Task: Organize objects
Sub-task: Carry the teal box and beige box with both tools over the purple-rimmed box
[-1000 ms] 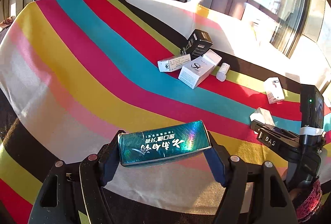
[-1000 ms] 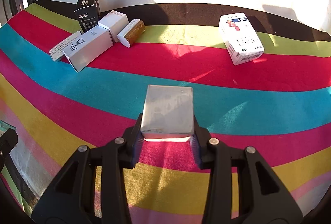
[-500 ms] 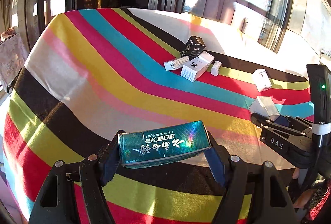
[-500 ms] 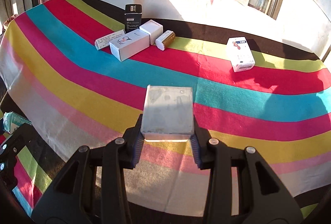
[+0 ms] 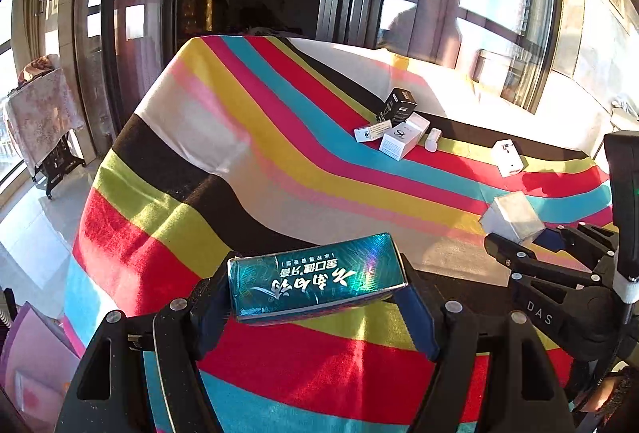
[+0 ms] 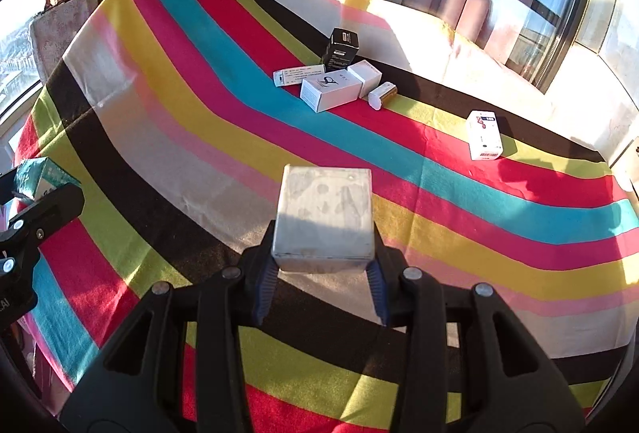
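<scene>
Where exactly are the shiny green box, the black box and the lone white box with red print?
Shiny green box (image 5: pixel 315 283), left wrist view, on its printed top face.
Black box (image 6: pixel 342 49), right wrist view, on its front face.
Lone white box (image 6: pixel 484 135), right wrist view, on its top face.

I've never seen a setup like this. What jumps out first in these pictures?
The bright striped cloth covering the whole table. Nearest the cameras, the left gripper clamps a shiny teal box in its jaws, and the right gripper clamps a pale grey box. Small boxes sit clustered at the far side.
</scene>
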`<state>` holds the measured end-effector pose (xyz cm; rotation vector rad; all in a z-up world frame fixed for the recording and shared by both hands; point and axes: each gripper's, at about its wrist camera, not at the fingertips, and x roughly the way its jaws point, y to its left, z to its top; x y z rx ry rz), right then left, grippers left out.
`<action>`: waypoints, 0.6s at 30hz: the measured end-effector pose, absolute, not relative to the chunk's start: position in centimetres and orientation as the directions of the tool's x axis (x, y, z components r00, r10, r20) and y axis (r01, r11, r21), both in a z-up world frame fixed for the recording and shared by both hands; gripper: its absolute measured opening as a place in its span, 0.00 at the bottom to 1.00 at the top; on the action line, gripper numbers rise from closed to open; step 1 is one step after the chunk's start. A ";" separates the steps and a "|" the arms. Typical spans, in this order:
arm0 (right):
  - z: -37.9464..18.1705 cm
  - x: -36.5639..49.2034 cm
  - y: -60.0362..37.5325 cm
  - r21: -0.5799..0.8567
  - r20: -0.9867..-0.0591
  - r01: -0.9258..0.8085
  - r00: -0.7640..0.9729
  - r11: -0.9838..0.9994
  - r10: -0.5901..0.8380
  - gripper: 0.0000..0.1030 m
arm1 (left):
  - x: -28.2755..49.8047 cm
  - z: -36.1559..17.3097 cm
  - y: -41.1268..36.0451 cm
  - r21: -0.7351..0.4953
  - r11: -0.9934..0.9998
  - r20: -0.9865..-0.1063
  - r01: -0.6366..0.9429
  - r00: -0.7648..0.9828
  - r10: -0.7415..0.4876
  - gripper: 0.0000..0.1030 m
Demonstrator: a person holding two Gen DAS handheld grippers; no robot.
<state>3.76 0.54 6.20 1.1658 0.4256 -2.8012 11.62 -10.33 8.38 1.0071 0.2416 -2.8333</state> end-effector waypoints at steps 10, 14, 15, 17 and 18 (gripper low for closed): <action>6.9 7.2 -4.6 -0.275 -0.698 0.280 -0.716 -0.920 -0.009 0.43 | 16.6 8.1 -13.8 -0.103 -0.970 -0.641 0.219 -0.760 -0.103 0.72; 7.1 8.3 -6.3 -0.291 -0.697 0.315 -0.716 -0.903 -0.025 0.43 | 18.3 8.1 -15.3 -0.106 -0.964 -0.644 0.244 -0.755 -0.120 0.72; 7.1 8.6 -6.8 -0.296 -0.697 0.326 -0.716 -0.898 -0.030 0.43 | 18.8 8.0 -15.7 -0.102 -0.963 -0.647 0.251 -0.752 -0.128 0.72; 7.0 9.3 -7.8 -0.293 -0.704 0.356 -0.709 -0.887 -0.052 0.43 | 19.9 7.9 -16.8 -0.109 -0.957 -0.655 0.268 -0.744 -0.134 0.72; 6.9 9.8 -8.5 -0.292 -0.707 0.375 -0.704 -0.880 -0.065 0.43 | 20.4 7.7 -17.3 -0.113 -0.954 -0.661 0.279 -0.738 -0.138 0.72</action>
